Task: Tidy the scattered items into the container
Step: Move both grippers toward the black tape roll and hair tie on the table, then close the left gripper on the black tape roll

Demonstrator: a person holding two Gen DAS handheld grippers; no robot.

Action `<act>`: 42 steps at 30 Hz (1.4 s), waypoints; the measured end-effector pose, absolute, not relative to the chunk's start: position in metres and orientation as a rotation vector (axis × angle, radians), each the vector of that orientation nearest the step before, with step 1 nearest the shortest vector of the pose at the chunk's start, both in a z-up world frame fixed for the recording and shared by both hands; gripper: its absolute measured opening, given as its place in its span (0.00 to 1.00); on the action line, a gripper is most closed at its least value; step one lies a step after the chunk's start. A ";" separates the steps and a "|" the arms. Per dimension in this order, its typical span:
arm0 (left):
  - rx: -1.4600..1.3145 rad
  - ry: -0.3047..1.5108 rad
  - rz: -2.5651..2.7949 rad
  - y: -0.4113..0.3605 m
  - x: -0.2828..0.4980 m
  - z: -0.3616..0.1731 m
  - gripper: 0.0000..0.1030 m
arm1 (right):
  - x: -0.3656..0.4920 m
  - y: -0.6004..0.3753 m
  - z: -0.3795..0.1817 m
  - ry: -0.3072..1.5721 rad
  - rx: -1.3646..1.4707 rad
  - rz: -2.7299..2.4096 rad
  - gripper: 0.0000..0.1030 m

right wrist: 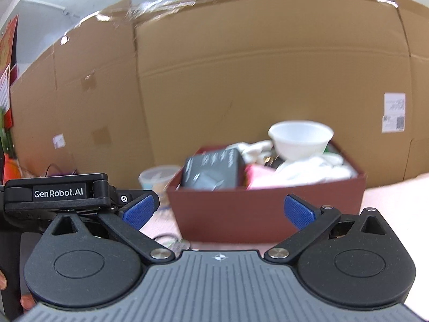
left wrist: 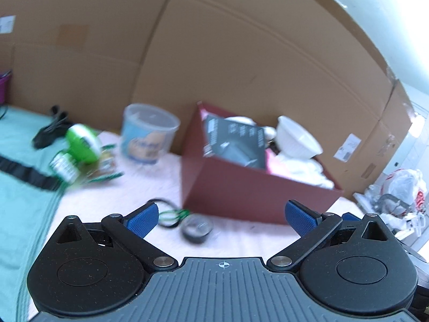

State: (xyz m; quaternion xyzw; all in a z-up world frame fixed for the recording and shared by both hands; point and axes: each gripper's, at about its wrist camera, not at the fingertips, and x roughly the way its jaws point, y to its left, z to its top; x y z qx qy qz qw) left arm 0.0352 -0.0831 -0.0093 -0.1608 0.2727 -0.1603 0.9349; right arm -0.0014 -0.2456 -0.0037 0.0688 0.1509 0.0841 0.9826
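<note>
Both grippers are standing empty with jaws spread wide: left gripper (left wrist: 222, 216), right gripper (right wrist: 219, 209), nothing between the blue pads.

The red box (left wrist: 249, 196) is sitting at about 1 o'clock in the left wrist view, already loaded with a white bowl (left wrist: 297, 139), a dark carton (left wrist: 236, 142) and pale cloth.

Loose items are still lying on the pink mat (left wrist: 120, 196): a small dark round tin (left wrist: 197, 229) at 12 o'clock just ahead of the left pads, a looped cable (left wrist: 169, 213) touching or nearly touching it, a clear tub (left wrist: 148, 134) at 11 o'clock, and green packets (left wrist: 80, 150) at 10 o'clock. Motion blur is making the packets hard to separate, possibly three pieces.

Likely step: going for the next pickup. The tin is looking like the nearest target. Doing it well means centring the pads either side of the tin, keeping the cable out of the pinch, and coming down level before closing. The right gripper is facing the box, with the left gripper's body at its 9 o'clock.
</note>
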 end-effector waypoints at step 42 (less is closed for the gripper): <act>-0.211 0.775 -0.311 -0.094 0.123 -0.067 0.18 | 0.064 -0.209 -0.086 0.632 0.093 0.184 0.74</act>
